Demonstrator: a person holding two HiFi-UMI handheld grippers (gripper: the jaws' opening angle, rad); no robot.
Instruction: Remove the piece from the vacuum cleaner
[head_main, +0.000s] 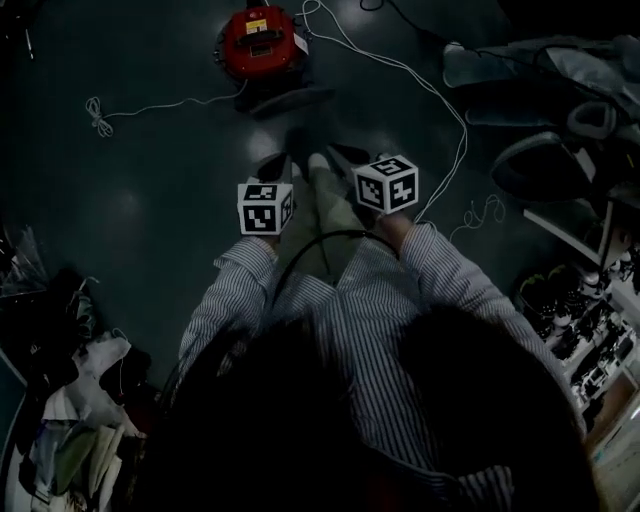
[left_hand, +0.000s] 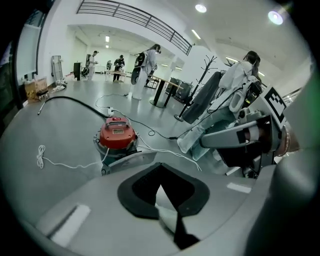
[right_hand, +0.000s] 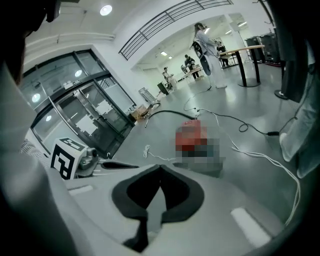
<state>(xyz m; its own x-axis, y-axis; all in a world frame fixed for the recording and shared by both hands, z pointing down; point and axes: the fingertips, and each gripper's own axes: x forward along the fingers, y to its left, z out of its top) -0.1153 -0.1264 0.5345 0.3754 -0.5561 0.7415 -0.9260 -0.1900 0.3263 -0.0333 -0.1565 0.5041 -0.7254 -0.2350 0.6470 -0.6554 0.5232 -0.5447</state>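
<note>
Black pads of the left gripper (left_hand: 161, 170) meet at their tips with nothing between them. The right gripper (right_hand: 160, 172) is pressed together likewise, also empty. Both hang side by side above the dark floor (head_main: 150, 150). The red vacuum cleaner (head_main: 262, 42) stands on that floor well ahead of them, a white cable (head_main: 405, 72) trailing beside it.

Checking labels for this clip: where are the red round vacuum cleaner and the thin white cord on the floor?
Red round vacuum cleaner (head_main: 262, 40), head view, on its red top.
Thin white cord (head_main: 96, 113), head view, on its coiled end left of the cleaner.
</note>
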